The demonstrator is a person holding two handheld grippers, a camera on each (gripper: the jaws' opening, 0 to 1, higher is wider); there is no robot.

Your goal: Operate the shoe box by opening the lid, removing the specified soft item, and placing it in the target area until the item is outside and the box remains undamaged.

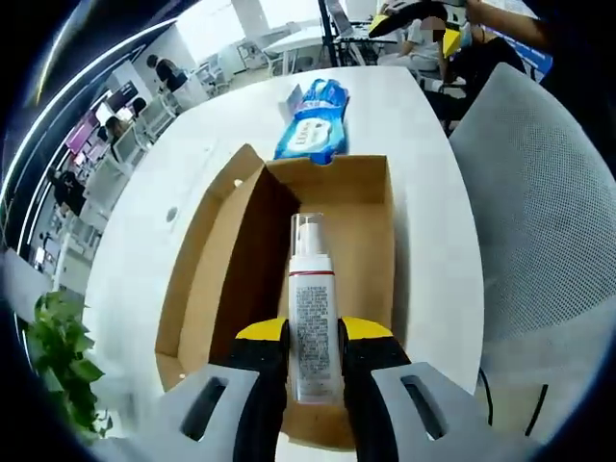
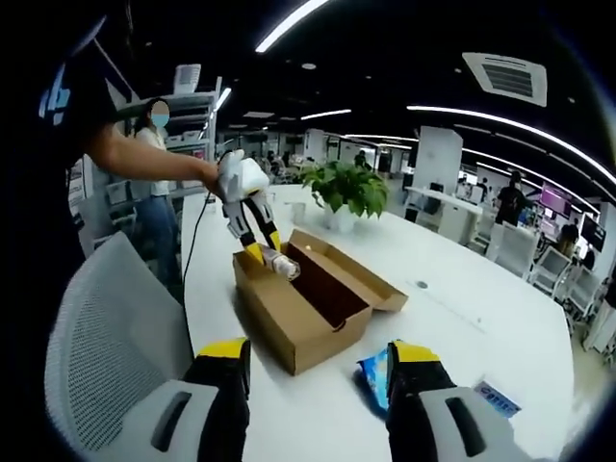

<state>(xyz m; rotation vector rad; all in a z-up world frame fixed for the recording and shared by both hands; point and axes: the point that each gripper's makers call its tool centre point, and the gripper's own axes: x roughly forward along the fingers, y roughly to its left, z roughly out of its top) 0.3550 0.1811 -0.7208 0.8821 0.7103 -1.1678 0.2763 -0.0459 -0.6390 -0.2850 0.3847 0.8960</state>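
In the left gripper view, the left hand-held gripper (image 1: 314,358) had its yellow-tipped jaws closed on a white bottle (image 1: 313,318) with a clear cap and a printed label, gripping it at the lower body. The bottle was held over the open interior of the brown cardboard shoe box (image 1: 217,279), whose lid flap (image 1: 204,204) stood folded out to one side. Beyond the far end of the box a blue soft pack of wipes (image 1: 314,122) lay on the white surface (image 1: 154,231), touching or just beside the box edge. A grey mesh chair (image 1: 539,221) stood at the surface's side, and a green plant (image 1: 60,358) showed at the view's lower left

In the right gripper view, the right hand-held gripper (image 2: 318,371) hovered with its jaws wide apart and nothing between them, above the near edge of the surface. The blue pack appeared just beside its right-hand jaw. Farther off, the left hand-held gripper, held in a person's hand (image 2: 214,175), kept the bottle at the box's far end. A potted plant (image 2: 345,188) stood behind the box
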